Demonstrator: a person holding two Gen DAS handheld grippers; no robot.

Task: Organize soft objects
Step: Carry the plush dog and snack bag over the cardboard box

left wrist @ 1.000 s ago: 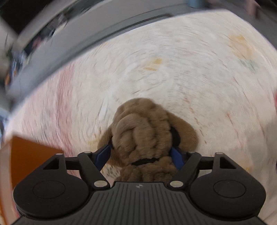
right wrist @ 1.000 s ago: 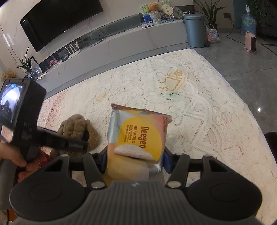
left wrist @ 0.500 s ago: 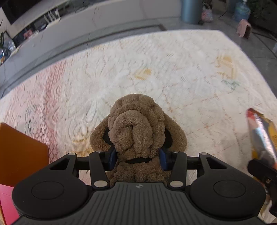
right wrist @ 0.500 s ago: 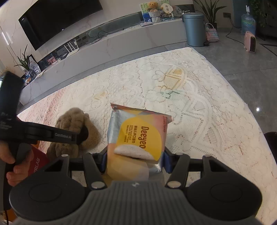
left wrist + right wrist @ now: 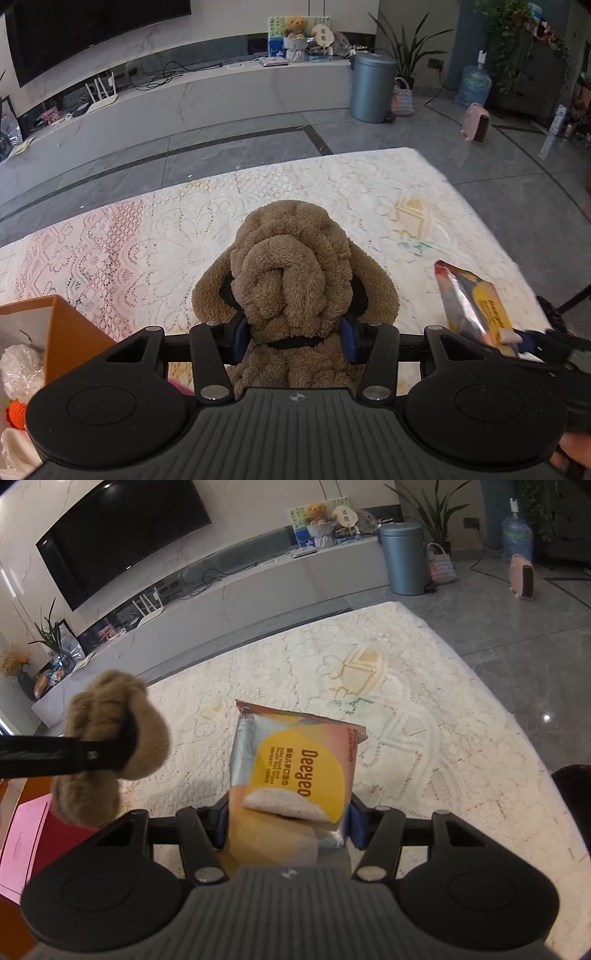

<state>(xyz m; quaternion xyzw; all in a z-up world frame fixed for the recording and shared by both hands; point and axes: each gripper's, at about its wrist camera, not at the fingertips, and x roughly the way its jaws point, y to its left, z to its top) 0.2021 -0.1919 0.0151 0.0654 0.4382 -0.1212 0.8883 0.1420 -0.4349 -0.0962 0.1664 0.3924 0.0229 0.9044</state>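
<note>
- The left gripper (image 5: 295, 332) has its blue-padded fingers (image 5: 239, 334) pressed into both sides of a brown plush dog (image 5: 295, 280), at the neck just above its black collar.
- The plush dog is deep-pile fleece, rolled into thick wrinkled folds on the head, with floppy rounded ears; in the right wrist view it hangs clear above the surface (image 5: 424, 738).
- The right gripper (image 5: 288, 823) holds a flat pack of wet wipes (image 5: 295, 768) between its fingers (image 5: 354, 823), the pack standing upright.
- The pack is glossy foil film, silver at the edge, with a yellow rounded patch, "Deeyeo" in red letters and a white oval flap.
- The surface is covered in cream lace cloth with openwork floral patterns and a pink-tinted band at the left.
- An orange cardboard box (image 5: 70, 332) stands open at lower left, with crinkled clear plastic (image 5: 18, 373) inside.
</note>
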